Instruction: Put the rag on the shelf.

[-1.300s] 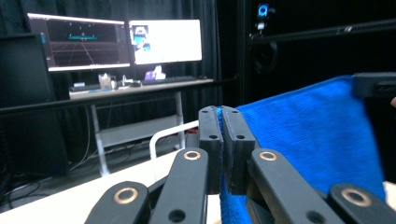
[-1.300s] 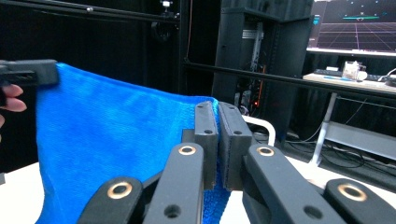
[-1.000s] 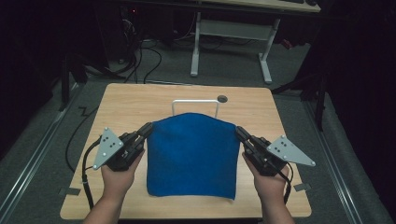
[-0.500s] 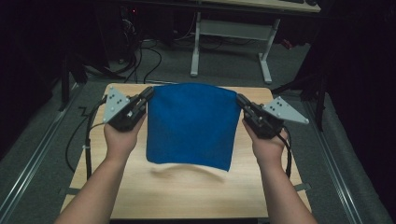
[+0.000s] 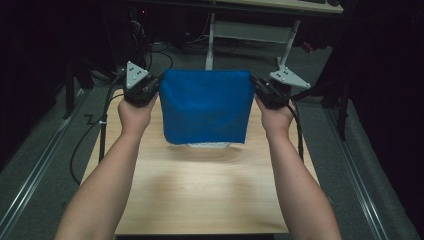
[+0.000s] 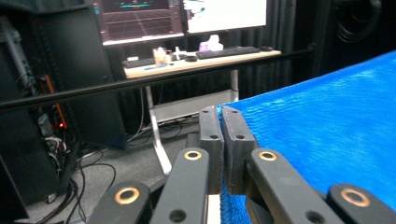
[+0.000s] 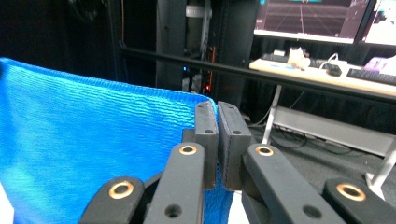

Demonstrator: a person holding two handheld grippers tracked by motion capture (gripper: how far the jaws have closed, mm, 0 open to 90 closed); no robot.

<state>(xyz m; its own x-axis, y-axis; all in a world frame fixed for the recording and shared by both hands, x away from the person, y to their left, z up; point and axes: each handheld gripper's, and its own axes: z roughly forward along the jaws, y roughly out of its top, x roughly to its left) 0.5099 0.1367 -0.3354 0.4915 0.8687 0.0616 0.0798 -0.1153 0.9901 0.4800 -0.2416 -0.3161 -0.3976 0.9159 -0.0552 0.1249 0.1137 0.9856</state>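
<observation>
Gripping one upper corner each, my left tool (image 5: 156, 86) and right tool (image 5: 256, 88) are both clamped fully down on the blue cloth (image 5: 206, 106). In the left gripper view the left tool's two black jaws stand pressed together with the cloth's corner (image 6: 222, 111) pinched between them, and the right gripper view shows the same, the corner (image 7: 211, 106) caught in the narrow seam between the jaws.

From the tools the cloth stretches taut along its top edge and hangs as a flat sheet between my hands, well off the desk (image 5: 200, 190). Its lower edge hangs free above the far part of the wood, in front of a small white frame (image 5: 210, 145) that peeks out just beneath it.

I judge the pick-up and lift finished: both corners are secured and the cloth is fully airborne and spread. What is left, as far as I can tell, is the placing. The cloth has yet to be draped over the white frame or laid down and released, and neither tool has let go. Which of these is intended I cannot tell for certain; the frame directly below makes draping the likelier finish.
</observation>
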